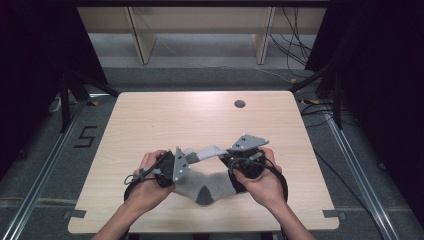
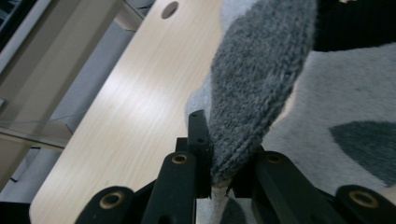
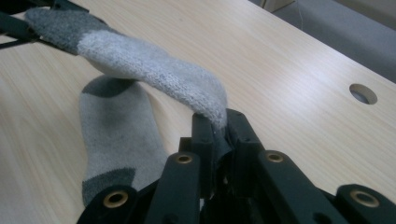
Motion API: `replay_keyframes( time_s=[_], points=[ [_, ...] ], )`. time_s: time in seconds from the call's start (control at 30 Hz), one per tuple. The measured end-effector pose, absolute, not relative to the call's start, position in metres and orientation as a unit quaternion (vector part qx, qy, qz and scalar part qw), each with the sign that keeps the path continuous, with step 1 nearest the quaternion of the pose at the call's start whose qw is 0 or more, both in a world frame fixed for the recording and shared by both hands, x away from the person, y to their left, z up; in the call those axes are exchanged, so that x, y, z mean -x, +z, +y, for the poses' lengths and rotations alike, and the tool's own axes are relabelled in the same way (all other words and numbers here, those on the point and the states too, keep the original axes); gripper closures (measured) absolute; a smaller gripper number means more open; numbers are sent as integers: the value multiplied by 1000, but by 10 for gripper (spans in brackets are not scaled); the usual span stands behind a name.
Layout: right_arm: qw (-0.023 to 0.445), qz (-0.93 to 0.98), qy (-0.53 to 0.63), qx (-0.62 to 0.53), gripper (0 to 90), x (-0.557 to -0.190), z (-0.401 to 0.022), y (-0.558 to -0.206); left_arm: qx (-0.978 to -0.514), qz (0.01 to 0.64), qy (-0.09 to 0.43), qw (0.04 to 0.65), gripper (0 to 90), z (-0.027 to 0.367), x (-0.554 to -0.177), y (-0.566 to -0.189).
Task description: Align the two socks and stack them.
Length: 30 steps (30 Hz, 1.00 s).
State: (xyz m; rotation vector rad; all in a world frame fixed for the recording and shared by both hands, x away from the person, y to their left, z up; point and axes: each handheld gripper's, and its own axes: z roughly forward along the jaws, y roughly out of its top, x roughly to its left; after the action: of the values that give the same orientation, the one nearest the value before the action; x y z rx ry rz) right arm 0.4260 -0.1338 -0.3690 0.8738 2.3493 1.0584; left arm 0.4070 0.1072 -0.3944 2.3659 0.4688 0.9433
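Note:
A grey sock (image 1: 207,151) with a dark toe hangs stretched between my two grippers, just above the table. My left gripper (image 1: 185,160) is shut on its dark grey end (image 2: 252,84), with the knit squeezed between the black jaws (image 2: 218,161). My right gripper (image 3: 217,125) is shut on the sock's light grey end (image 3: 154,72). A second grey sock (image 1: 202,186) with dark patches lies flat on the table below the held one, and it appears again in the right gripper view (image 3: 119,135).
The light wooden table (image 1: 150,117) has a round cable hole (image 1: 239,104) at the back right. Its front edge is close under the person's hands. Wooden legs and loose cables stand on the floor behind the table.

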Motion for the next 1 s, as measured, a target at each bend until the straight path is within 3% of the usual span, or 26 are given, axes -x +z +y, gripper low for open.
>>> replay_keyframes(
  time_s=[0.3,0.7,0.8,0.87,0.9,1.0],
  points=[
    [214,865,339,-301,834,-427,-146,-389,-903,154,309,254,814,82,-398,-430],
    [179,891,316,-271,827,-413,-147,-427,-925,132,276,225,794,80,-385,-463],
    [168,896,315,-264,823,-407,-145,-439,-927,132,246,251,711,89,-383,-471],
    [156,902,308,-258,814,-402,-143,-448,-926,135,234,263,535,95,-382,-471],
    [152,904,305,-258,810,-400,-142,-451,-925,133,230,273,490,99,-381,-471],
    [152,913,288,-244,793,-398,-141,-459,-922,138,208,295,438,116,-378,-465]
  ],
)
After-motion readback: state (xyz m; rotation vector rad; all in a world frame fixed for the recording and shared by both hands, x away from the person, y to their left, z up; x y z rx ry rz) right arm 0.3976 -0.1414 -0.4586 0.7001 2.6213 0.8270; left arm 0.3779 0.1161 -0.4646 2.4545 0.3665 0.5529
